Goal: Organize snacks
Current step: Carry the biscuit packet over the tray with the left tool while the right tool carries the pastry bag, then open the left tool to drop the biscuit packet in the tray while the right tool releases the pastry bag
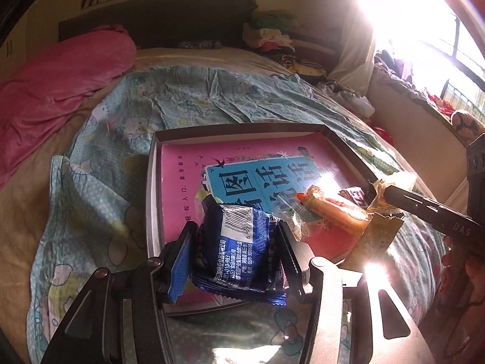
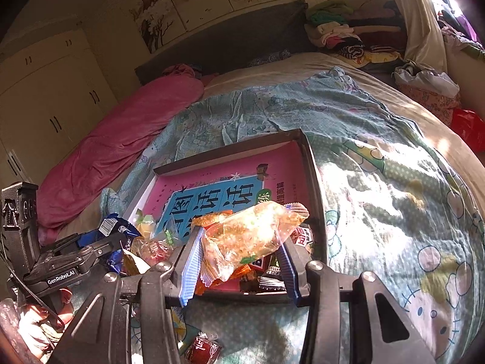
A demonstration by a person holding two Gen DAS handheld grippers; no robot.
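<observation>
My left gripper (image 1: 239, 242) is shut on a blue snack packet (image 1: 242, 242) with a white barcode, held over the near edge of a shallow box (image 1: 242, 129). A pink book (image 1: 194, 182) lies inside the box. My right gripper (image 2: 239, 248) is shut on a clear orange snack packet (image 2: 251, 233) above the box's near right corner (image 2: 315, 200). In the left wrist view that packet (image 1: 336, 212) hangs at the right, by one of the right gripper's dark fingers (image 1: 424, 209). Several small wrapped snacks (image 2: 269, 279) lie in the box under the grippers.
The box rests on a light blue cartoon bedspread (image 2: 379, 182). A red packet (image 2: 203, 348) lies on the bedspread in front of the box. A pink blanket (image 2: 121, 151) lies to the left, and piled clothes (image 2: 339, 33) sit by the headboard. A hand (image 2: 36, 327) grips the left tool.
</observation>
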